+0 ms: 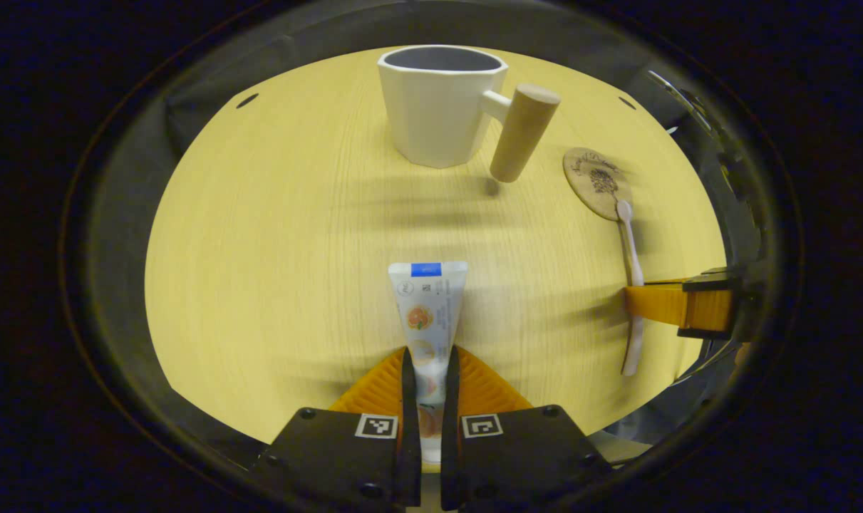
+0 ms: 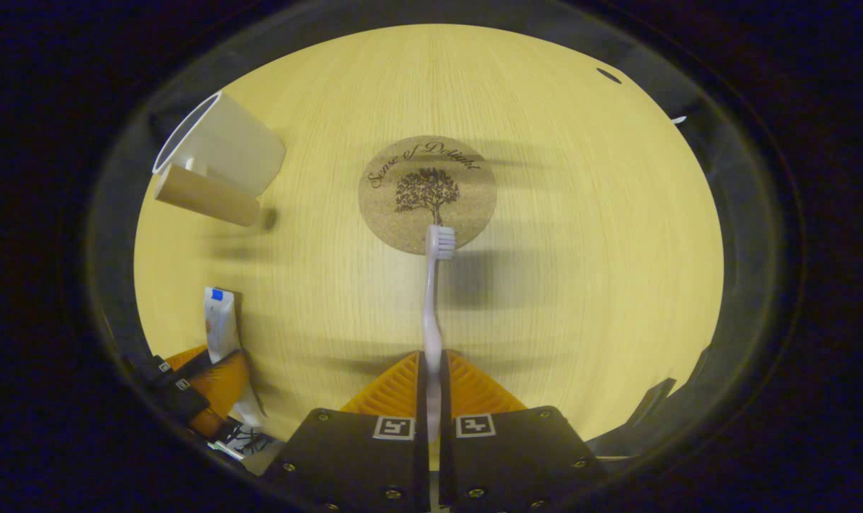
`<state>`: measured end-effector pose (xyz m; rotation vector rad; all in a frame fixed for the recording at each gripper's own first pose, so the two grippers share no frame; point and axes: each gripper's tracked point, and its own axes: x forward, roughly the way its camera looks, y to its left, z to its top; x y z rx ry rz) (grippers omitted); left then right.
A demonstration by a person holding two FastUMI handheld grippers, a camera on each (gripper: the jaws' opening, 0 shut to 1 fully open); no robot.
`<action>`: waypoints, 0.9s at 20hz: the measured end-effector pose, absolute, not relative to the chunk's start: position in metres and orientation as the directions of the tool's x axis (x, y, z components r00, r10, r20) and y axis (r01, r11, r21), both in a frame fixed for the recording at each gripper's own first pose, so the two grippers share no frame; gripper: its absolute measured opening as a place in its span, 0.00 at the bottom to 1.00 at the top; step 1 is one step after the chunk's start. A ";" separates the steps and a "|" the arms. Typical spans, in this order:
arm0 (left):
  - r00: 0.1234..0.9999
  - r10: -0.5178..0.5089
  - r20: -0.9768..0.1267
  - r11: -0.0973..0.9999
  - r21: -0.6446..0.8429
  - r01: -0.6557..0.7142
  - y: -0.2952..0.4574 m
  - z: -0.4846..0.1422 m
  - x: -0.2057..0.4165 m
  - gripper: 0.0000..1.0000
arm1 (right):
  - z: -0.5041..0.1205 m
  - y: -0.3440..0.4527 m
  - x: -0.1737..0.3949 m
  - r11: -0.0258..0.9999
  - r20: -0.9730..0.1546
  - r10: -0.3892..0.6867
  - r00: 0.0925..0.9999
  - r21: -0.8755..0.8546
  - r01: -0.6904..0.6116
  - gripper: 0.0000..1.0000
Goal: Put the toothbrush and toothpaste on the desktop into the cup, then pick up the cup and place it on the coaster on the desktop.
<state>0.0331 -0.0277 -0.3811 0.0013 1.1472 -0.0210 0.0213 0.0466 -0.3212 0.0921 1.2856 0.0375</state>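
My left hand-held gripper [image 1: 429, 377] is closed on the toothpaste [image 1: 427, 313], its long axis pointing straight ahead at the cup [image 1: 438, 107] across the bench [image 1: 260, 249]. My right hand-held gripper [image 2: 432, 381] clamps the toothbrush [image 2: 433, 299], bristles over the coaster [image 2: 427, 192]; the cup lies far left. Both tail ends are hidden between my fingers.
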 end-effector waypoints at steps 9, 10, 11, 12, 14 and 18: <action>0.477 -0.051 -0.877 0.988 -0.114 -0.103 0.004 -0.351 0.053 0.07 | -0.317 0.047 0.024 0.995 -0.948 0.098 0.302 0.102 -0.003 0.06; 0.488 -0.058 -0.871 0.986 -0.125 -0.106 0.005 -0.334 0.063 0.07 | -0.318 0.048 0.024 0.995 -0.947 0.099 0.305 0.102 -0.005 0.07; 0.502 -0.062 -0.863 0.986 -0.133 -0.105 0.005 -0.324 0.065 0.07 | -0.318 0.048 0.024 0.995 -0.947 0.100 0.306 0.102 -0.008 0.07; 0.517 -0.068 -0.853 0.985 -0.140 -0.100 0.003 -0.314 0.065 0.07 | -0.317 0.048 0.024 0.995 -0.946 0.101 0.307 0.103 -0.011 0.06; 0.544 -0.095 -0.834 0.982 -0.169 -0.088 -0.005 -0.290 0.069 0.07 | -0.317 0.048 0.025 0.994 -0.945 0.105 0.310 0.106 -0.015 0.06; 0.602 -0.133 -0.787 0.977 -0.205 -0.052 -0.018 -0.242 0.082 0.07 | -0.316 0.048 0.026 0.994 -0.942 0.111 0.317 0.111 -0.018 0.06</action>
